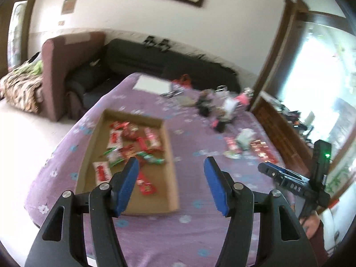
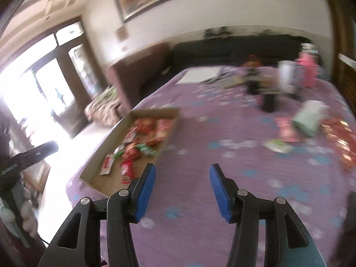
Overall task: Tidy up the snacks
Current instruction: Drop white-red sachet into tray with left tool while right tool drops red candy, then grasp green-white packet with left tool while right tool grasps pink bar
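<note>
A shallow cardboard tray lies on the purple flowered tablecloth and holds several red, white and green snack packets. My left gripper is open and empty, hovering over the tray's near right corner. The right gripper's body shows at the right edge of this view. In the right wrist view the tray with its packets lies to the left. My right gripper is open and empty above bare cloth. More snack packets lie loose at the right.
Dark bottles and pink and white items clutter the table's far side, beside a white sheet. A pale green packet and red packets lie at right. A dark sofa stands behind the table.
</note>
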The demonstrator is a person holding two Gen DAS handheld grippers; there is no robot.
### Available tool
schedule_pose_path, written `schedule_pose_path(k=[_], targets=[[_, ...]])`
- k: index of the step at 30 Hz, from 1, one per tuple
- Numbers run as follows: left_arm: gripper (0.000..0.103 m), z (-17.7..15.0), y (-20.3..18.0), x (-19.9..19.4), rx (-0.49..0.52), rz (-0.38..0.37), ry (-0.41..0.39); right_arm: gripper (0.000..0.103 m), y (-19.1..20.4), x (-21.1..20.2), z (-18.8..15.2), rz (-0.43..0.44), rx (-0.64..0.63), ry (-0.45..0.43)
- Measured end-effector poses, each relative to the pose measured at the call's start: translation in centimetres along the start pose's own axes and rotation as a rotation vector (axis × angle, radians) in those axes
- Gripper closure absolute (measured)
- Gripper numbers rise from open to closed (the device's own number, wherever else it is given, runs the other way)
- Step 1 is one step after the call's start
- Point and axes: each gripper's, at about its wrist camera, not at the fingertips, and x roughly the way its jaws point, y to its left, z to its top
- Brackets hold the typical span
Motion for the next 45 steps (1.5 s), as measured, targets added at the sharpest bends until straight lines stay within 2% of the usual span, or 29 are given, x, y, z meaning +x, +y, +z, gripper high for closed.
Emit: schedule_pose_path(k=[5,10,14,17,19,20,21,22,24,27,29,32,35,37,40,45], targets=[[0.043,1.9,-3.0,-4.1,0.044,-0.082,-0.033,0.048,-4.9,-10.2,1.1,-0.123,0.058,-0.129],[0.043,4.9,-5.6,-8.7,0.099,-0.078,-0.109,0.045,-6.6,-19.9,3.4,-0.225,0.057,-0.249],[0.043,9.8,-6.9,-13.0,0.136,-0.016,-0.192,0.045,-5.4,-27.0,7.7,-0.347,-0.006,-0.359],[0.043,14.4,-7.4,-16.3,0.144,0.075,-0.279,0.044,-4.8,-31.3,11.8,-0.397,-0.022,-0.415],[0.042,18.0,-7.1,-18.1,0.109,0.144,-0.336,0.040,-4.4,-33.6,14.9,-0.442,-0.017,-0.445],[0.039,19.6,-7.0,-18.6,0.100,0.188,-0.358,0.038,-4.3,-34.2,16.2,-0.459,-0.013,-0.453],[0.029,20.6,-6.8,-18.7,0.100,0.222,-0.369,0.035,-4.1,-34.6,17.4,-0.471,-0.007,-0.457],[0.023,21.9,-6.6,-18.5,0.098,0.263,-0.376,0.030,-4.1,-34.6,18.8,-0.477,-0.001,-0.448],[0.023,22.5,-5.7,-17.2,0.063,0.291,-0.373,0.024,-4.3,-32.9,20.4,-0.475,-0.002,-0.399],[0.023,20.5,-4.4,-12.9,0.038,0.227,-0.308,0.023,-5.5,-27.6,20.2,-0.458,0.000,-0.319],[0.023,17.3,-4.0,-8.5,0.052,0.169,-0.220,0.023,-7.4,-21.9,18.8,-0.404,0.010,-0.221],[0.023,12.4,-4.3,-2.7,0.086,0.093,-0.097,0.023,-10.5,-11.1,15.6,-0.380,0.036,-0.043],[0.023,6.7,-5.0,3.6,0.127,-0.005,0.036,0.030,-13.2,-1.2,11.4,-0.364,0.073,0.083],[0.023,4.2,-5.3,6.5,0.127,-0.055,0.091,0.044,-14.4,4.6,9.0,-0.332,0.102,0.157],[0.023,1.3,-5.6,10.4,0.119,-0.094,0.146,0.044,-15.6,10.7,7.5,-0.330,0.130,0.214],[0.023,-0.9,-5.2,13.8,0.157,-0.067,0.192,0.042,-17.6,17.9,7.8,-0.389,0.133,0.252]])
